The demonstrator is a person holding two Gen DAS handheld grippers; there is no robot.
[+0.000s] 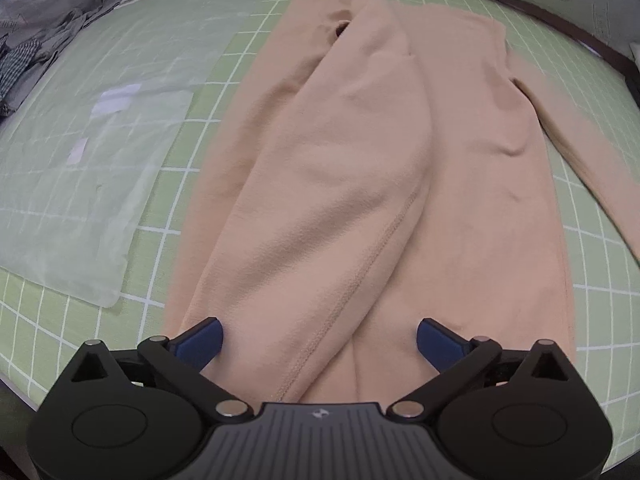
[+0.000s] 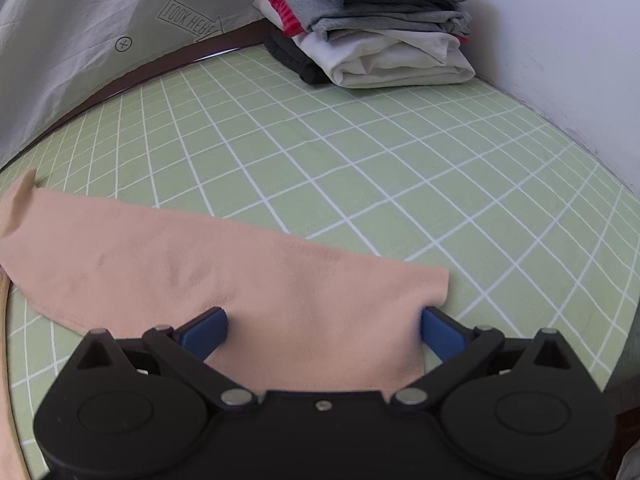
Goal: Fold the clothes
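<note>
A peach long-sleeved garment (image 1: 360,160) lies flat on the green grid mat (image 1: 520,20), with its left side folded over the middle and one sleeve (image 1: 592,148) running off to the right. My left gripper (image 1: 319,330) hovers over its near hem, jaws wide open, and the cloth lies loose under the blue fingers (image 1: 200,344). In the right wrist view that sleeve (image 2: 200,272) stretches across the mat (image 2: 360,160). My right gripper (image 2: 324,318) stands open over its cuff end, the right finger (image 2: 440,332) at the cuff's edge.
A clear plastic sheet (image 1: 80,200) lies on the mat left of the garment, with crumpled clothes (image 1: 36,52) beyond it. A stack of folded clothes (image 2: 372,28) sits in the far corner against a white wall (image 2: 560,40). A white printed cloth (image 2: 80,40) hangs behind the table's edge.
</note>
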